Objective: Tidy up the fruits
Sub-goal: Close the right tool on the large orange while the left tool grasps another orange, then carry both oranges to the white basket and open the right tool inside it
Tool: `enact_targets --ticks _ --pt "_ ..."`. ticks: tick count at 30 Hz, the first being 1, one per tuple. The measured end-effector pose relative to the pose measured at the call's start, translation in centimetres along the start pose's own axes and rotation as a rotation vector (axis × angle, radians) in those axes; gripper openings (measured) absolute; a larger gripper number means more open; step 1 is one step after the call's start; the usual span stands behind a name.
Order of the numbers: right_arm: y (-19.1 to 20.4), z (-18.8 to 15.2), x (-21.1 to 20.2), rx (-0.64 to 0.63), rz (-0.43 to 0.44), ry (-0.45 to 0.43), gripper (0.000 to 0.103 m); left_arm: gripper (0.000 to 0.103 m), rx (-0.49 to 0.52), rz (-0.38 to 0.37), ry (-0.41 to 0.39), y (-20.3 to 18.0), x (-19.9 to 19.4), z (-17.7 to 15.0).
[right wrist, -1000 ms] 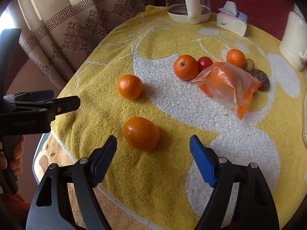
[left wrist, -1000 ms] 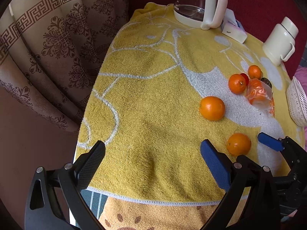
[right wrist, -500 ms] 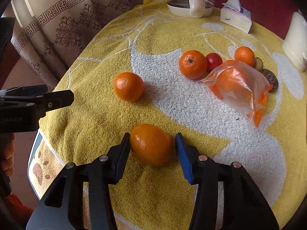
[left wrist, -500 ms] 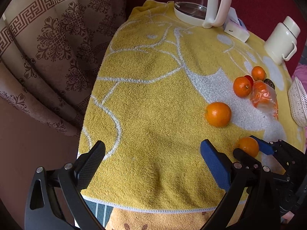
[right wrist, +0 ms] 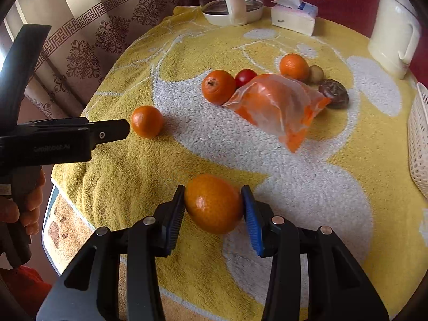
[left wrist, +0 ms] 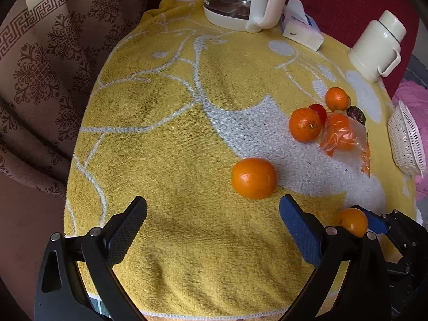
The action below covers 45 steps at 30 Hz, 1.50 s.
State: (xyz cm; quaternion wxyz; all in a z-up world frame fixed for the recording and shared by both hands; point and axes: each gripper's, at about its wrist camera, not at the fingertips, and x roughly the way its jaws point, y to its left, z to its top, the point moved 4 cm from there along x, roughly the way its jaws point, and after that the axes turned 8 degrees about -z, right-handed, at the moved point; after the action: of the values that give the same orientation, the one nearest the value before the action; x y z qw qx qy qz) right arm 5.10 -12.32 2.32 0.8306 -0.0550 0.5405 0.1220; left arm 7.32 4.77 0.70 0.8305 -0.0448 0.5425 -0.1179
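Step in hand, as judged: first pick of a loose fruit. Right gripper [right wrist: 214,208], at 6 o'clock of its own view: jaws drawn in on the near orange [right wrist: 213,203], a pad touching each flank; whether the fruit rests on the yellow towel [right wrist: 139,182] or is just clear of it cannot be told. Left gripper [left wrist: 212,226]: jaws spread wide, holding nothing, its tips just short of the second orange [left wrist: 253,178], which lies at 12 o'clock of the gap and slightly right. Remaining fruit, seen from the right wrist: third orange [right wrist: 218,87] at 12 o'clock of the held one; small red fruit [right wrist: 245,77] just beside it at 1 o'clock; fourth orange [right wrist: 293,67] further toward 1 o'clock; a pale round fruit [right wrist: 315,74] and a dark wrinkled fruit [right wrist: 333,91] at that cluster's 3 o'clock side. Containers: plastic bag [right wrist: 278,104], translucent, lying on its side among the cluster, orange contents inside, kind not discernible; white slotted basket [right wrist: 418,144] at the table's 3 o'clock edge, only its wall visible, contents hidden. Glass kettle [left wrist: 240,0], tissue box [left wrist: 301,25] and cream flask [left wrist: 377,45] stand along the far edge. Next move, as judged: lift the held orange and carry it toward 3 o'clock to the basket, the likely receptacle, keeping the grip firm since the skin is round and smooth; the left tool may close on the second orange.
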Motion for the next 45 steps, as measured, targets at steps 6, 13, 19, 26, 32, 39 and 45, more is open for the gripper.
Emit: enact_targets --ticks 6,13,19,26,32,39,45 --pt "-2.6 -1.1 -1.3 0.035 -0.028 -0.003 0.043 0.08 0.001 -0.015 0.024 -1.7 2.0 0.7" --pt "-5.9 -2.2 -2.6 0.069 -0.049 -0.006 0.043 0.053 -0.038 -0.015 0.033 -2.0 3.6 1.3" --pt "-9.1 -2.6 -4.0 0.112 -0.051 -0.022 0.043 0.043 -0.1 -0.018 0.012 -1.8 3.2 1.6" --pt "-12.0 -2.2 -6.2 0.14 -0.036 -0.067 0.043 0.043 -0.133 0.001 -0.025 -2.7 1.2 1.4" --pt "-15.6 -1.3 -8.2 0.194 -0.041 -0.119 0.043 0.043 -0.141 -0.002 -0.068 -4.9 -0.9 1.2" --pt "-22.5 -0.4 -10.1 0.269 -0.12 -0.176 0.043 0.043 -0.143 -0.015 -0.112 -8.5 -3.0 0.9" --pt "-28.2 -0.4 -9.3 0.298 -0.205 -0.175 0.043 0.043 -0.138 -0.012 -0.141 -11.3 -4.6 0.1"
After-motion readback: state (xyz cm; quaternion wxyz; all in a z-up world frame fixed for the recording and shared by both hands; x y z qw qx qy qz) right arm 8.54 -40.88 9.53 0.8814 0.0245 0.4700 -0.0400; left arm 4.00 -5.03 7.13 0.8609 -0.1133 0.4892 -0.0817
